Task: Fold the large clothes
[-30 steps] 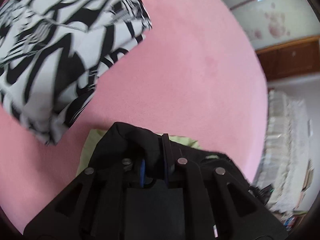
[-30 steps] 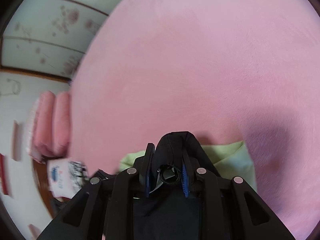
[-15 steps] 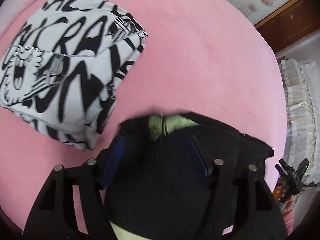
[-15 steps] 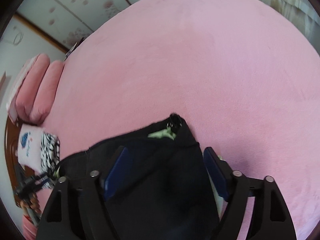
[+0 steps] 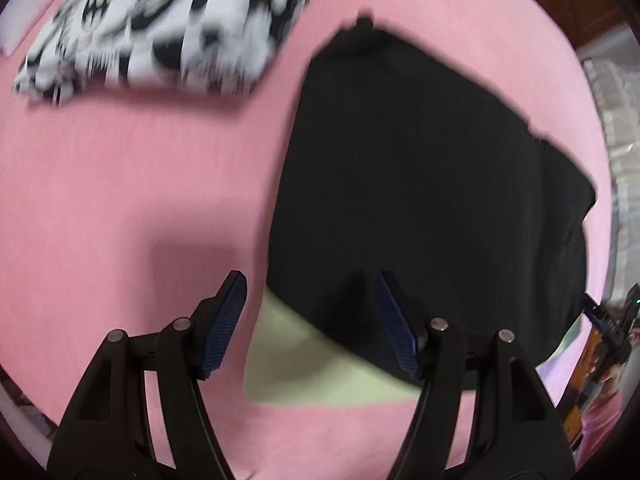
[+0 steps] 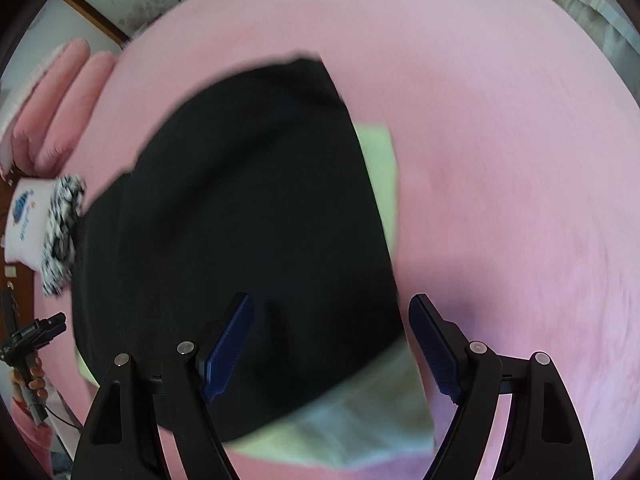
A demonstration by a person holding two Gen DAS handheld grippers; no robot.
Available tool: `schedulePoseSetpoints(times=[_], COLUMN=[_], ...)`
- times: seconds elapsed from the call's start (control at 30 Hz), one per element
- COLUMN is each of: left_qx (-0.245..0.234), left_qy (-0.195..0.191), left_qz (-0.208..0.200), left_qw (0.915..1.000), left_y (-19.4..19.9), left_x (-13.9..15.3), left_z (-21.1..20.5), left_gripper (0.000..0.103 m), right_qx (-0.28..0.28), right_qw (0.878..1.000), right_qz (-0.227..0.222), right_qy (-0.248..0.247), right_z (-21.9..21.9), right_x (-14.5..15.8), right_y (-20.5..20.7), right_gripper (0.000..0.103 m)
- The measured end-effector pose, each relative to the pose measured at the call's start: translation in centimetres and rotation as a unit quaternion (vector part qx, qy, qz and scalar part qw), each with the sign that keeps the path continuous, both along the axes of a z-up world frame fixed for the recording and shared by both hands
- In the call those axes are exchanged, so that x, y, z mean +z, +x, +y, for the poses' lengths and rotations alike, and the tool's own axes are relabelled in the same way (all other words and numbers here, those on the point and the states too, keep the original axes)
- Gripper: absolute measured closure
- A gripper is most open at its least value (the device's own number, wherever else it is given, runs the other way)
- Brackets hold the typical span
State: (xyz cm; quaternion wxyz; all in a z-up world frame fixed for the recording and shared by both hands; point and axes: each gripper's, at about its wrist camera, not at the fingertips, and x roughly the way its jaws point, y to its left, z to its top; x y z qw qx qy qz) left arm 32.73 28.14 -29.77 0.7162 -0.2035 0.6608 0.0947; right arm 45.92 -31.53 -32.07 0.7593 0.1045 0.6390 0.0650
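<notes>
A black garment point(image 5: 420, 168) lies spread flat on the pink bed point(image 5: 120, 180), over a pale green garment point(image 5: 304, 360) that shows at its near edge. My left gripper point(image 5: 309, 280) hangs open above the black garment's near left corner, with nothing pinched between its blue pads. In the right wrist view the same black garment point(image 6: 240, 200) fills the middle, with the green garment point(image 6: 380, 160) showing along its right side and at the near end. My right gripper point(image 6: 331, 300) is open over the near right corner, its pads clear of the cloth.
A folded black-and-white patterned garment point(image 5: 172, 28) lies at the far left of the bed. Pink pillows point(image 6: 60, 100) and a white printed cushion point(image 6: 22, 216) sit at the bed's left side. A black device point(image 6: 32, 332) stands off the bed's edge. A wooden cabinet point(image 5: 580, 0) is at the back.
Both grippers were shut on bunched black cloth, then opened and let it go. The black garment now lies flat, and both grippers have drawn back to its near edge.
</notes>
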Motion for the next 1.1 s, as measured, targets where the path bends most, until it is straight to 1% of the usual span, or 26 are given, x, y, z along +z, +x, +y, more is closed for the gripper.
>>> schedulePoseSetpoints(times=[0.07,0.13,0.2,0.23,0.27,0.3,0.33,0.37,0.43,0.47,0.53,0.6,0.8,0.83,0.9,1.0,1.03,1.07,1.1], left_qx=[0.002,0.006,0.020,0.027,0.038,0.048,0.053,0.053,0.045,0.041,0.031,0.023,0.009,0.008,0.008,0.012,0.015,0.017,0.016], left_qy=[-0.007,-0.014,-0.025,-0.031,-0.042,-0.052,-0.056,-0.058,-0.056,-0.048,-0.038,-0.030,-0.023,-0.021,-0.018,-0.003,0.008,0.016,0.029], left_qz=[0.008,0.011,0.000,-0.004,-0.008,-0.011,-0.015,-0.016,-0.017,-0.017,-0.017,-0.013,-0.007,-0.006,-0.004,-0.014,-0.021,-0.026,-0.031], left_qw=[0.9999,0.9998,0.9995,0.9991,0.9984,0.9974,0.9969,0.9968,0.9972,0.9979,0.9986,0.9992,0.9997,0.9997,0.9998,0.9998,0.9996,0.9994,0.9990], left_y=[-1.6,-2.4,-3.1,-3.3,-3.5,-3.7,-4.0,-4.5,-4.9,-5.1,-5.4,-6.0,-7.3,-7.4,-8.0,-8.4,-8.7,-8.6,-9.0], left_x=[-1.5,-2.5,-3.3,-3.6,-3.8,-4.1,-4.0,-3.9,-3.9,-3.9,-3.8,-3.6,-3.6,-3.7,-3.7,-3.4,-2.8,-2.0,-1.3], left_z=[-0.2,-0.2,-0.1,0.0,0.0,0.0,-0.1,-0.1,-0.7,-1.1,-1.5,-1.9,-2.3,-2.3,-2.7,-2.9,-3.3,-4.5,-4.8], left_gripper=[0.039,0.039,0.039,0.039,0.039,0.039,0.041,0.052,0.066,0.071,0.079,0.083,0.086,0.086,0.086,0.085,0.084,0.083,0.083], right_qx=[0.013,0.018,0.014,0.007,0.002,-0.004,-0.007,-0.010,-0.010,-0.007,-0.008,-0.024,-0.079,-0.080,-0.063,-0.056,-0.062,-0.070,-0.079], right_qw=[1.000,0.999,0.999,0.998,0.998,0.998,0.998,0.998,0.999,0.999,0.999,0.999,0.997,0.997,0.998,0.997,0.996,0.995,0.994], right_qz=[-0.008,-0.036,-0.051,-0.058,-0.061,-0.061,-0.059,-0.054,-0.051,-0.048,-0.038,-0.023,0.005,0.004,-0.003,-0.024,-0.035,-0.044,-0.056], right_qy=[-0.010,-0.016,-0.014,-0.014,-0.014,-0.011,-0.005,0.002,-0.002,-0.007,-0.011,-0.009,0.010,0.009,-0.015,-0.050,-0.057,-0.058,-0.056], right_z=[-0.1,-0.2,-0.5,-0.8,-1.2,-1.6,-1.9,-2.3,-1.8,-1.8,-2.1,-2.7,-4.9,-5.1,-4.8,-3.8,-3.8,-4.0,-4.2], right_x=[-0.3,0.0,0.3,0.5,0.6,0.6,0.6,0.6,1.3,1.5,1.3,0.6,-0.9,-1.0,-0.9,0.4,1.1,1.9,2.8], right_y=[-2.1,-3.9,-4.8,-5.2,-5.4,-5.7,-5.9,-6.2,-6.2,-6.4,-7.0,-8.2,-12.0,-12.5,-13.2,-13.0,-13.0,-13.2,-13.3], right_gripper=[0.022,0.027,0.044,0.049,0.061,0.076,0.084,0.090,0.091,0.092,0.094,0.095,0.097,0.097,0.097,0.097,0.097,0.097,0.095])
